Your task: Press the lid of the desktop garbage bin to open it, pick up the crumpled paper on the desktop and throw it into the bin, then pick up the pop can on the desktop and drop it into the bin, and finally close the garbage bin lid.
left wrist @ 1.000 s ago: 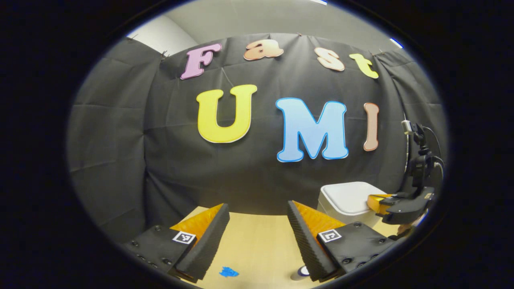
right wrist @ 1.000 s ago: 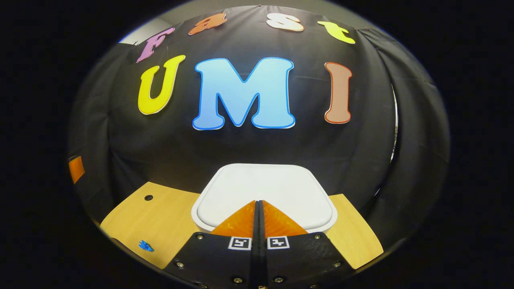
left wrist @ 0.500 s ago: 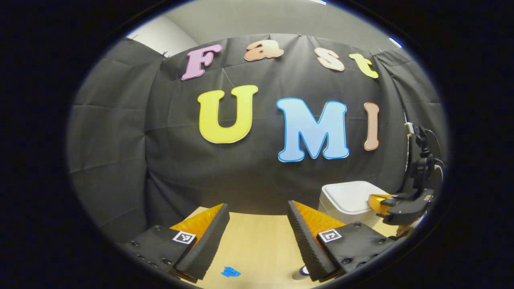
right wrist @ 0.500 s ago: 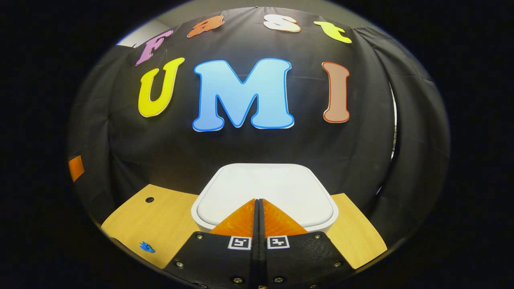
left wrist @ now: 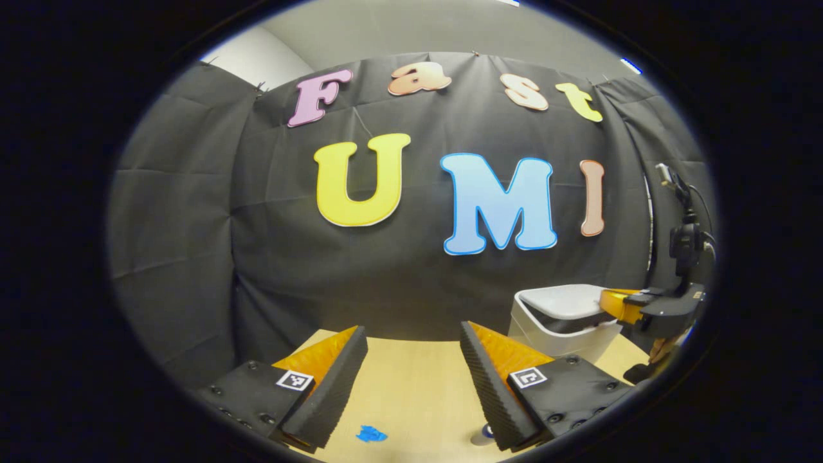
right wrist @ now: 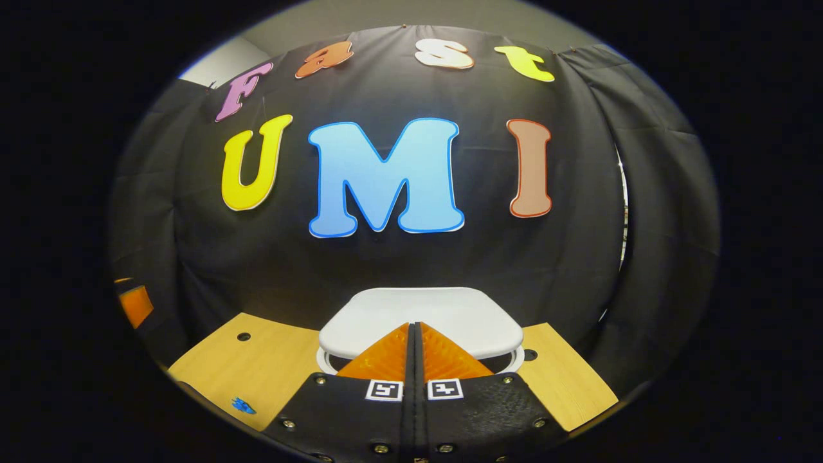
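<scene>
Your right gripper (right wrist: 415, 331) has its fingers pressed together into one blunt tip at the front edge of the white plastic bin lid (right wrist: 421, 318), which stands raised off the white desktop bin (left wrist: 556, 331), a dark gap under it. Your left gripper (left wrist: 411, 366) waits spread wide, holding nothing, over the pale wooden desktop (left wrist: 411, 392), ready, I'd guess, for the paper.

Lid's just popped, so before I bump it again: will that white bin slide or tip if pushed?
The bin looks like thin, hollow plastic, so probably light and apt to slide on the smooth wooden desktop. It is squat with a broad base, so tipping seems unlikely. The raised lid probably flexes at its hinge under the shut right tool.
</scene>
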